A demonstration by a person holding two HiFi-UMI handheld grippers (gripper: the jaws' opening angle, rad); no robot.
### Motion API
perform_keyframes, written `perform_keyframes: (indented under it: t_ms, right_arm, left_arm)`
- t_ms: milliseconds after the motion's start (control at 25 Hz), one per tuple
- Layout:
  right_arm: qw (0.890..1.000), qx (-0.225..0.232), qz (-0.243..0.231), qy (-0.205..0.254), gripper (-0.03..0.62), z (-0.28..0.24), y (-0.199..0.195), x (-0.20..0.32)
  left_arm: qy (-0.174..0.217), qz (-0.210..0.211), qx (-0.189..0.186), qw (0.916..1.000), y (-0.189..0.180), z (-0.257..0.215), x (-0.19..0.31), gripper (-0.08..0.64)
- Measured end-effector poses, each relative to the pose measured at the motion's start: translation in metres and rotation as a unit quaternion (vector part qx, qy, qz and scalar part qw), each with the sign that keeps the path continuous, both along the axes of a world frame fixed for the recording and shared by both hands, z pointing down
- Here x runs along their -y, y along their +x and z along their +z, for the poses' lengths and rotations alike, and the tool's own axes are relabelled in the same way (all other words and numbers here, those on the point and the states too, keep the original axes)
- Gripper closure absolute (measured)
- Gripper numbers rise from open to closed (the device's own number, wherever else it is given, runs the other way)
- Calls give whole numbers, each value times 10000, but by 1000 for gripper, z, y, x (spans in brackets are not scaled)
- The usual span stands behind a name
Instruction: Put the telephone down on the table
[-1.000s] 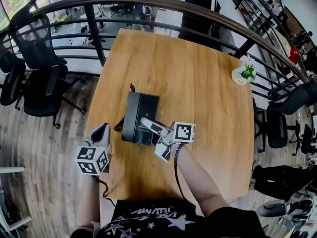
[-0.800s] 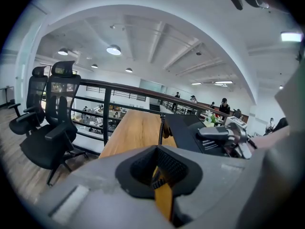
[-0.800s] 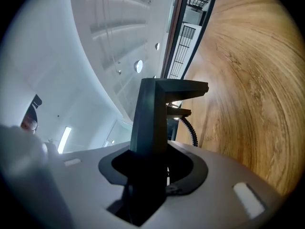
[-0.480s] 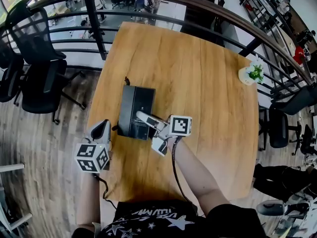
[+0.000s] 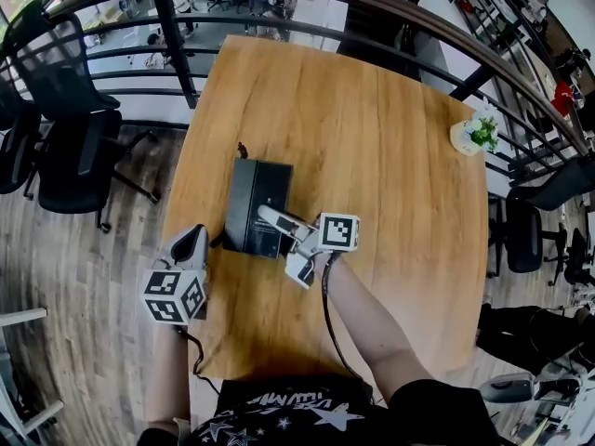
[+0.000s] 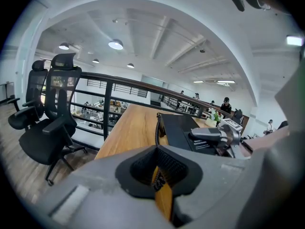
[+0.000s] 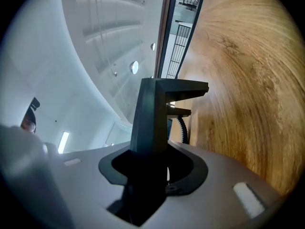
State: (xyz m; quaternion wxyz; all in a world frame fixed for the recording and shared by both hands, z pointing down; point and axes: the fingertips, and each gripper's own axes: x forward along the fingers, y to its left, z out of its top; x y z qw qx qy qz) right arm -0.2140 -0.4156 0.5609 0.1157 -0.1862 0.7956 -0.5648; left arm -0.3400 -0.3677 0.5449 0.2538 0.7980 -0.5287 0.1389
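Observation:
The black telephone (image 5: pixel 256 203) sits low at the table's left-middle; I cannot tell whether it rests on the wood. My right gripper (image 5: pixel 267 217) reaches in from the near right and is shut on the telephone's near edge. In the right gripper view the dark telephone body (image 7: pixel 155 109) stands between the jaws of the right gripper (image 7: pixel 152 168), with the coiled cord (image 7: pixel 183 129) behind it. My left gripper (image 5: pixel 191 242) hovers by the table's left edge, shut and holding nothing. In the left gripper view, the left gripper (image 6: pixel 159 178) points along the table, with the telephone (image 6: pixel 181 130) ahead on the right.
The wooden table (image 5: pixel 381 156) carries a small potted plant (image 5: pixel 475 134) at its far right corner. A curved black railing (image 5: pixel 372 7) runs behind it. Black office chairs (image 5: pixel 65 142) stand on the floor to the left.
The right gripper and the telephone have come down toward the table. The left gripper has dropped slightly and stayed by the left edge.

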Motion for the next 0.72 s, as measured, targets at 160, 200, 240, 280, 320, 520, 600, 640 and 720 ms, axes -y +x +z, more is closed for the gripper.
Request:
perform_keyframes:
  t_ms: [160, 200, 240, 280, 320, 520, 600, 640, 720]
  right_arm:
    - [10000, -6, 39, -72, 434, 7, 3, 0]
    - [10000, -14, 4, -2, 434, 6, 2, 0]
    - [10000, -23, -42, 79, 434, 4, 0, 0]
    - [9998, -32, -90, 152, 434, 2, -1, 0]
    - [9997, -40, -127, 199, 434, 0, -3, -1]
    - [9994, -120, -194, 260, 433, 1, -6, -2]
    - [9990, -356, -187, 197, 433, 7, -6, -4]
    - [9985, -485, -181, 173, 433, 11, -5, -5]
    - [9980, -583, -168, 178, 433, 15, -5, -5]
  left_arm:
    - [-51, 5, -21, 10000, 1, 4, -1, 558]
    - [-57, 10, -26, 10000, 2, 5, -1, 558]
    - [-64, 16, -31, 10000, 3, 5, -2, 558]
    - [-73, 23, -36, 10000, 3, 6, -3, 558]
    - [-83, 27, -42, 10000, 4, 6, -3, 558]
    - [-126, 43, -68, 9999, 7, 9, -4, 558]
    - [-134, 46, -68, 9999, 8, 11, -4, 558]
    - [-137, 41, -70, 9999, 9, 12, -3, 558]
    - [-143, 35, -78, 9999, 10, 13, -3, 558]
